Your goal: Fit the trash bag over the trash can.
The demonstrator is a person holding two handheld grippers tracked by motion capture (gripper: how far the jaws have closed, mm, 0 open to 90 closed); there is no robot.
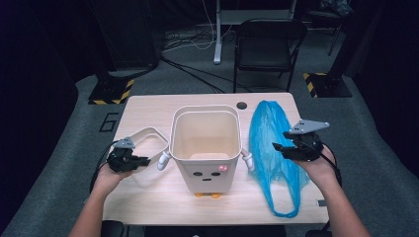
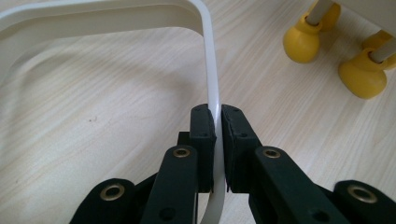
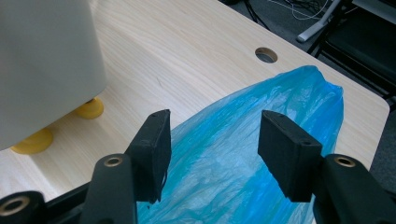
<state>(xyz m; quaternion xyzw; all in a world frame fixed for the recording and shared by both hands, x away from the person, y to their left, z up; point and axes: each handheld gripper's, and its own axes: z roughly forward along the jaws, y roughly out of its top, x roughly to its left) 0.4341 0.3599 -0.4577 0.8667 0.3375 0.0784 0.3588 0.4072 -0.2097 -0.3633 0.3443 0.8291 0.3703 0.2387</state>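
Observation:
A cream bin [image 1: 205, 143] with a face and small yellow feet [image 2: 302, 43] stands mid-table. Left of it lies its cream ring frame [image 1: 148, 138], resting on the wood. My left gripper [image 1: 141, 161] is shut on the frame's thin rim [image 2: 212, 93], pads pressing both sides. A blue plastic bag [image 1: 269, 148] lies flat to the right of the bin. My right gripper [image 1: 280, 148] hovers over the bag [image 3: 243, 158] with its jaws apart; nothing is pinched between them.
The wooden table [image 1: 148, 197] has a cable hole [image 1: 241, 105] at the back. A black folding chair [image 1: 267, 47] and a desk leg [image 1: 217, 29] stand on the grey floor beyond. Yellow-black striped bases [image 1: 111, 91] flank the far corners.

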